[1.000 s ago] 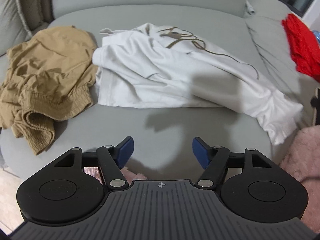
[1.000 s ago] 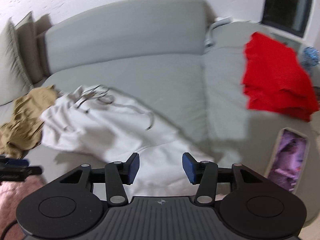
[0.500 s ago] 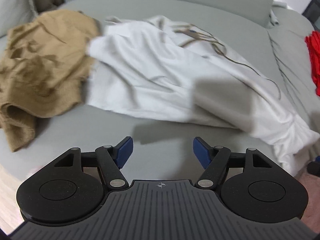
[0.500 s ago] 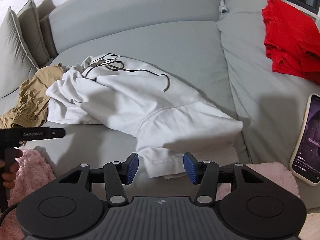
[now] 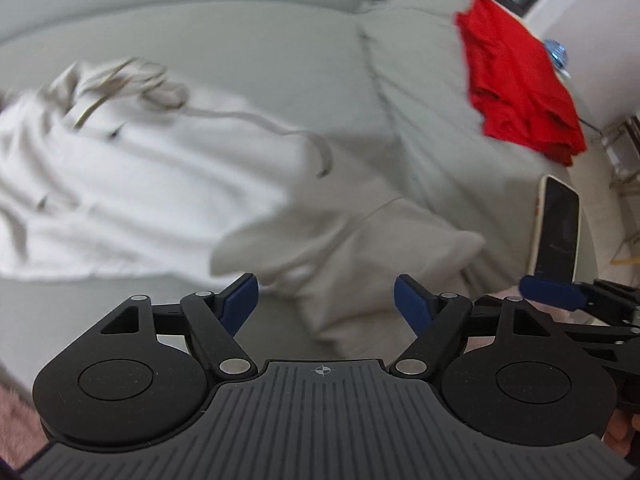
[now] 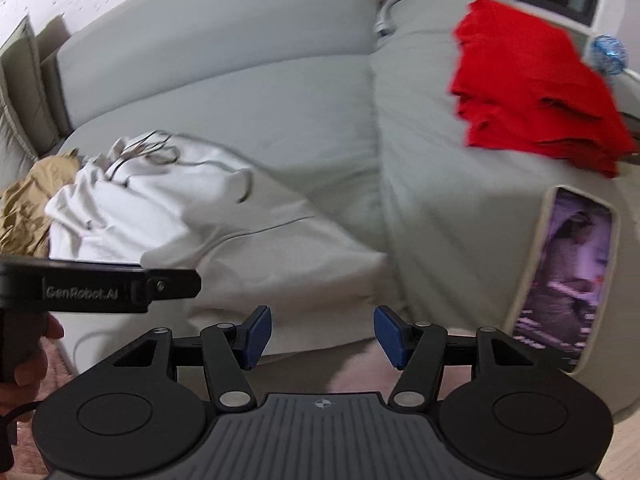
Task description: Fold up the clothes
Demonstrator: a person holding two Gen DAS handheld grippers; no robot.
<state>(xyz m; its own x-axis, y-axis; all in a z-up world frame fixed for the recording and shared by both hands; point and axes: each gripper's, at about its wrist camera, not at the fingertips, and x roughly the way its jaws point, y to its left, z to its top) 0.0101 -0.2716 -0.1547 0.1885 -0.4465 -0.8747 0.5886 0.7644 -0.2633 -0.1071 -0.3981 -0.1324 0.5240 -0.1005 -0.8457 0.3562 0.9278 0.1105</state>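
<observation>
Your left gripper (image 5: 326,300) reads "GenRobot.AI" on its side; its jaws have just opened wide, empty, above the white sweatpants' (image 6: 168,216) cuff. Your right gripper (image 6: 322,336) has been opening too — moderately apart, holding nothing — at the grey sofa's (image 6: 280,112) front edge. The sweatpants lie crumpled mid-sofa, bare cushion behind them.

- Sofa (image 6: 280,112): plain pale grey-green.
- Garment (image 5: 140,184) ahead of left gripper: plain white, beige drawstring (image 5: 256,120).
- Clothing (image 6: 532,92) far right of right gripper: solid red.
- Bundle (image 6: 28,204) far left: tan.
- Gripper pads (image 6: 256,336): blue; bodies black.
- Phone (image 6: 568,280): cream case, purple-lit screen.
- Rug (image 6: 344,372): pink.
</observation>
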